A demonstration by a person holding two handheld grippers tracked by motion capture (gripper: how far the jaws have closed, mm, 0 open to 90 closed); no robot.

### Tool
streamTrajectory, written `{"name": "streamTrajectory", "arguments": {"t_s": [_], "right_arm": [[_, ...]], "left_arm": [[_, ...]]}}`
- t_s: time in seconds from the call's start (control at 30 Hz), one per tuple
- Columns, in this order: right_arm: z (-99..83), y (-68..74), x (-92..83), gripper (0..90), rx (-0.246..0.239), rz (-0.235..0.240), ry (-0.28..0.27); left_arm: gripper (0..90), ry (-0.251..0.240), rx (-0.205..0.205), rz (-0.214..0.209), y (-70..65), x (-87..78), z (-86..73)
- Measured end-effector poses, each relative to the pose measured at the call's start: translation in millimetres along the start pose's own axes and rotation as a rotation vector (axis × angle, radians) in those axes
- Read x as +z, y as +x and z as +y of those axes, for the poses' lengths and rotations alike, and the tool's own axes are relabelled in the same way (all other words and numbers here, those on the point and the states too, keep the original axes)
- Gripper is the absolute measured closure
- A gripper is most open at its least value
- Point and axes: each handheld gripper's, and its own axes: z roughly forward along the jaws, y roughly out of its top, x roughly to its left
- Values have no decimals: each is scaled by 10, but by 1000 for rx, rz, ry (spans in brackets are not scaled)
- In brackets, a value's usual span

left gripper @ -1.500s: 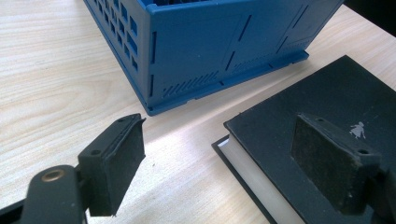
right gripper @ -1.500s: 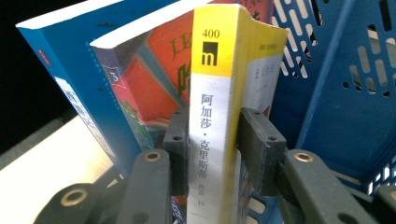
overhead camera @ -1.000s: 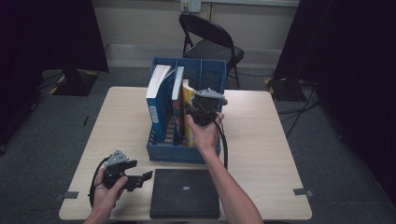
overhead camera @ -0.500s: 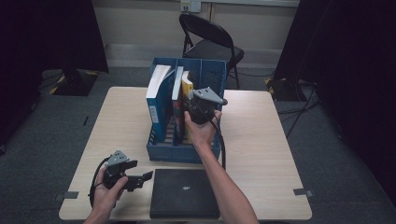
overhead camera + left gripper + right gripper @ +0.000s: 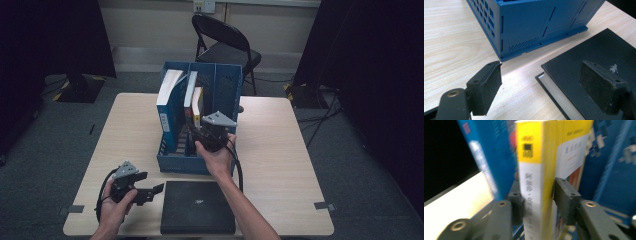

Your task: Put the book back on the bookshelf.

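The right gripper (image 5: 199, 131) is down at the blue file rack (image 5: 176, 163), its jaws either side of the yellow-and-white book (image 5: 537, 182) standing in the rack's middle section. Those jaws have just been opening, and in the right gripper view the book's spine sits between the pads (image 5: 562, 197) with a hint of slack, so I read this as letting go, not gripping (the picture is smeared, so a light touch on one side can't be ruled out).

To do this well: get both pads clear of the covers before backing away, and pull straight back along the spine so the book isn't dragged or tipped against its neighbour.

The left gripper (image 5: 145, 187) waits at the near left of the table (image 5: 300, 165), jaws wide apart and empty, just beside the black book (image 5: 197, 207) lying flat at the near edge.

The count: one rack, three books upright in it (a tall blue one (image 5: 167, 102) at the left, a thinner blue-and-white one, then the yellow-spined one), one black book flat on the table, and one folding chair (image 5: 225, 45) at the far side.
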Motion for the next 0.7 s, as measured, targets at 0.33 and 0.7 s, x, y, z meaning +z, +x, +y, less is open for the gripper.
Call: {"name": "streamTrajectory", "arguments": {"t_s": [0.33, 0.7], "right_arm": [[-140, -37, -102, 524, -33, 93, 65], [-339, -95, -80, 562, -57, 138, 166]], "left_arm": [[180, -3, -4, 2, 0, -2, -2], [180, 0, -7, 1, 3, 7, 0]]}}
